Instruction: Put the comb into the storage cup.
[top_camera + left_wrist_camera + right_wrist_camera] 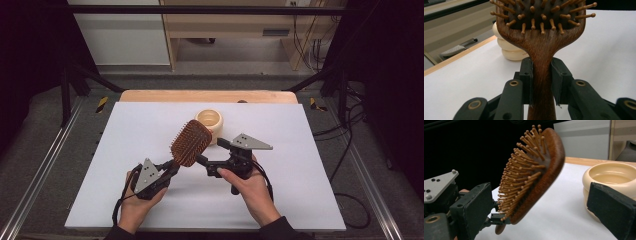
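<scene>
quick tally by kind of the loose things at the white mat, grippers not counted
wooden hairbrush: 1
cream bowl: 1
total: 2

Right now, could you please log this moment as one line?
left gripper: shut on hairbrush handle | right gripper: open beside brush head | bowl: behind

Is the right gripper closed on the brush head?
No, the right gripper has wide open jaws on either side of the brush without touching it; the left gripper clamps its handle.
</scene>
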`<action>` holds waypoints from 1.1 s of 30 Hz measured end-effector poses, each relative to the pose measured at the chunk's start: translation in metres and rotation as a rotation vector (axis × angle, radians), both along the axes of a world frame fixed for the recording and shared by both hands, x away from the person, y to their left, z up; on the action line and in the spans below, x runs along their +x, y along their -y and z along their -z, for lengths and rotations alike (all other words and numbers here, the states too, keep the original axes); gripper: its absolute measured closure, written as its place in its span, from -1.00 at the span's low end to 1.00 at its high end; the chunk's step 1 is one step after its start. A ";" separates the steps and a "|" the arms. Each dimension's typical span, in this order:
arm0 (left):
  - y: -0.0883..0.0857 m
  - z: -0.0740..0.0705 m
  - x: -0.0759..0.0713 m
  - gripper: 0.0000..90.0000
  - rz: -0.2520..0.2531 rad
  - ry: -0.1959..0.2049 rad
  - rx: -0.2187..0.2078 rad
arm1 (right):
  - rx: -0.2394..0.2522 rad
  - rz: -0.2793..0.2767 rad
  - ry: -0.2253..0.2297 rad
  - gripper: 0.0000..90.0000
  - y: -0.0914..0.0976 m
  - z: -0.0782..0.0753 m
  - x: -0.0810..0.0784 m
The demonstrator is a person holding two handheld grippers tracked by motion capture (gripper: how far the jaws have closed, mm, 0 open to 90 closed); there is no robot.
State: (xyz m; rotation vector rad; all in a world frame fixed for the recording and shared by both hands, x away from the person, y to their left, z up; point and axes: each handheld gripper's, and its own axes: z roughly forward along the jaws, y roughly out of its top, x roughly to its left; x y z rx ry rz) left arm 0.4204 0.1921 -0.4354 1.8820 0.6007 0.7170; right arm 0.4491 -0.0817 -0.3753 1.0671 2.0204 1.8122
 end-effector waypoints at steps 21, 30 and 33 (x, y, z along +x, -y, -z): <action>0.002 -0.001 -0.001 0.61 0.004 0.028 0.003 | 0.015 -0.012 -0.007 -0.83 -0.008 -0.005 0.002; 0.001 -0.001 -0.002 0.61 0.004 0.032 0.002 | 0.032 -0.013 -0.014 -0.81 -0.011 -0.005 0.003; 0.000 -0.001 -0.002 0.61 0.006 0.035 -0.004 | 0.035 -0.013 -0.013 -0.80 -0.012 -0.005 0.003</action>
